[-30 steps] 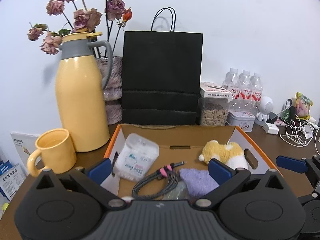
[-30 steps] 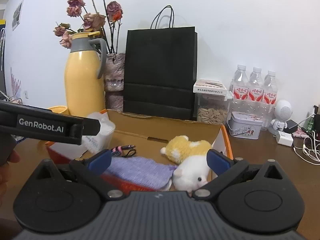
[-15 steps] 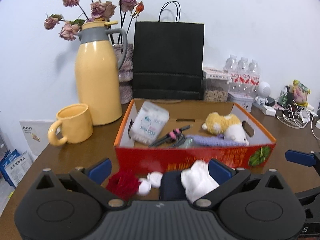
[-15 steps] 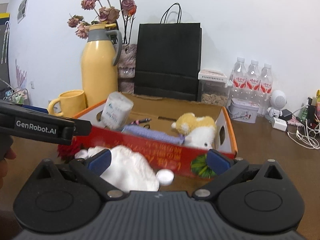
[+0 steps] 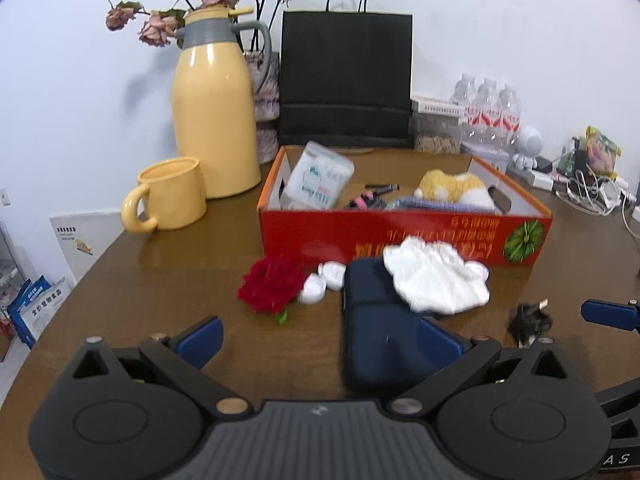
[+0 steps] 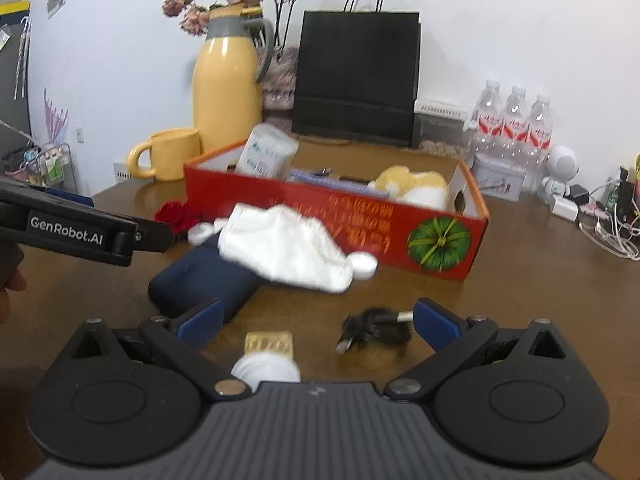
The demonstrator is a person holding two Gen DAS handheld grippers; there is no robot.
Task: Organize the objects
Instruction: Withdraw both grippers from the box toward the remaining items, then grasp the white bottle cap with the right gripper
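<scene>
Both claws hang low over the brown surface [image 5: 168, 280] in front of the red box [image 5: 400, 236], and neither holds anything: the left claw [image 5: 320, 338] stands spread wide, its right pad over the near end of the navy pouch [image 5: 380, 344] without gripping it, and the right claw [image 6: 316, 318] is spread as well, with the black cable bundle [image 6: 376, 330] lying between its pads and a small white-and-tan item [image 6: 268, 354] (a cap or brush end, too blurred to name) close under it. The things not yet tidied lie loose just before the box: the red rose [image 5: 274, 286], a pair of small white lids [image 5: 326, 282], and the white cloth [image 5: 436, 280] draped over the far end of the pouch and touching the box's front wall. Inside the box already sit a packet of cotton pads [image 5: 320, 180], a plush toy [image 5: 452, 190] and some purple fabric. The trouble I would expect is with the pouch: lift it from the near end and the cloth may slide off, or drag the lids and knock the rose. The cable is a loose tangle, so a pinch on one loop could let the rest unravel and trail. The yellow mug [image 5: 172, 196] and flask [image 5: 216, 108] stand well to the left, out of harm.
</scene>
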